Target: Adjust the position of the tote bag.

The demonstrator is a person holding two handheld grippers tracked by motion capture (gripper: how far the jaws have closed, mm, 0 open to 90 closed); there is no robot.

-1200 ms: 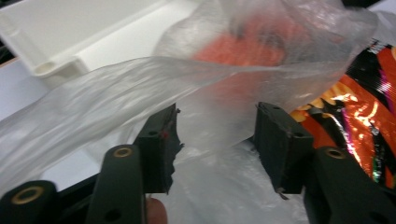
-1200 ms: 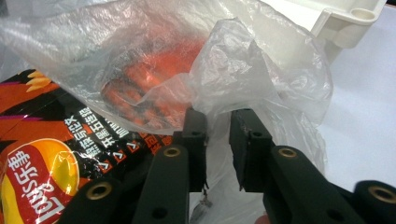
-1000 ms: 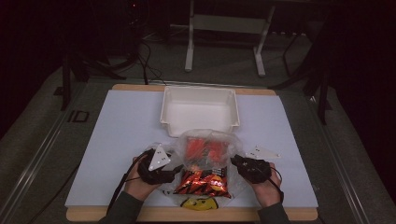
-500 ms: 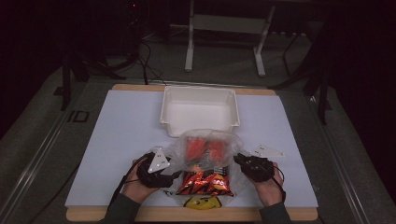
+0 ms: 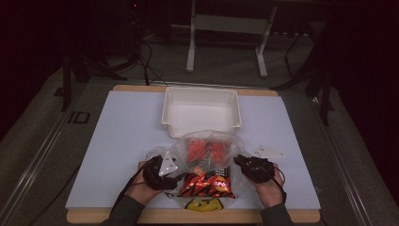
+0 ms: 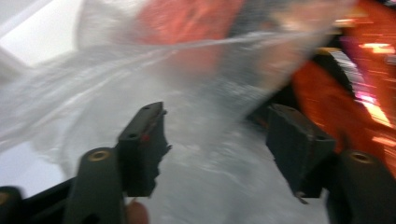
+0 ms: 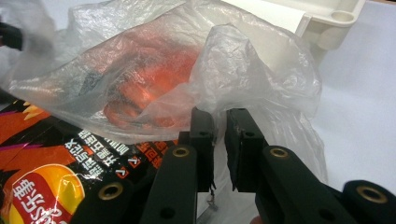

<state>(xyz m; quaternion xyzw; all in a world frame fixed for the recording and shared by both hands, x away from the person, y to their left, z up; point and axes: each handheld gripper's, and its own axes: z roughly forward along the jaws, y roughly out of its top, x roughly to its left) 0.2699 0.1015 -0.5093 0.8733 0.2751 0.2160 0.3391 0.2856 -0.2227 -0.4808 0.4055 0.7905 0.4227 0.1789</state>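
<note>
Left gripper point(image 5: 175, 175) has been closing a bit, jaws apart around loose plastic bag point(image 5: 207, 143); right gripper point(image 7: 219, 122) pinches the bag's right edge, snack packet point(image 5: 207, 183) between them.

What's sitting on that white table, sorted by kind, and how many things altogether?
White plastic tub: 1
Clear plastic bag: 1
Orange-and-black snack packet: 1
Red-orange packet inside the bag: 1, possibly more; the film blurs it
Yellow smiley-face item: 1
Hand-held grippers, left and right: 2
Total: 7
</note>
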